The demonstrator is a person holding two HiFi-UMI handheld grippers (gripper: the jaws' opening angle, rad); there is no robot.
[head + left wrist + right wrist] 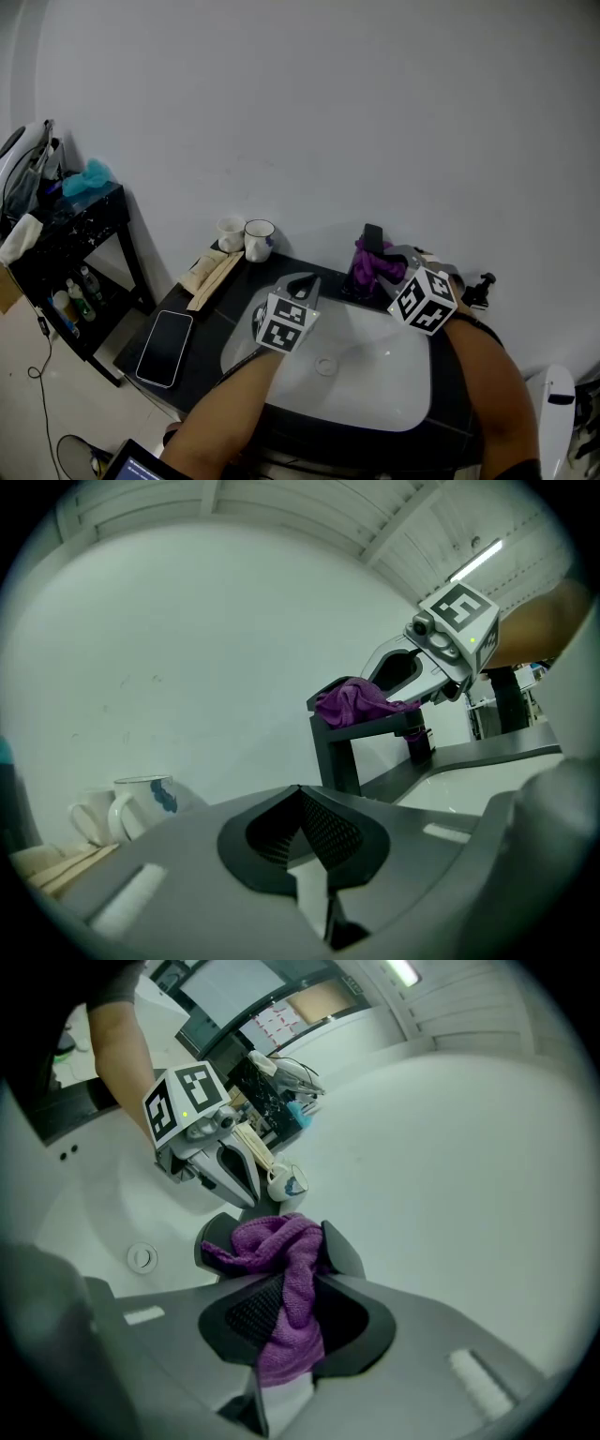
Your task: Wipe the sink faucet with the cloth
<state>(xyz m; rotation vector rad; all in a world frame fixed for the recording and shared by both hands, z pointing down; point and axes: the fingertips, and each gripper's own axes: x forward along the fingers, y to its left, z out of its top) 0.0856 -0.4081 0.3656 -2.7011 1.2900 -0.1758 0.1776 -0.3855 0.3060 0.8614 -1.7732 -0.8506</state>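
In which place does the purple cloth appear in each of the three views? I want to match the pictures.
Head view: the purple cloth is right of centre, on the dark faucet.
Left gripper view: it is upper right of centre, on top of the faucet.
Right gripper view: it is low in the centre, clamped between the jaws of the right hand-held gripper.
Shared landmark: the white mug with a blue mark.

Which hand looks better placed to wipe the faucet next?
Right. The right gripper is shut on the cloth, which lies over the faucet. The left gripper is shut on nothing, away from the faucet.
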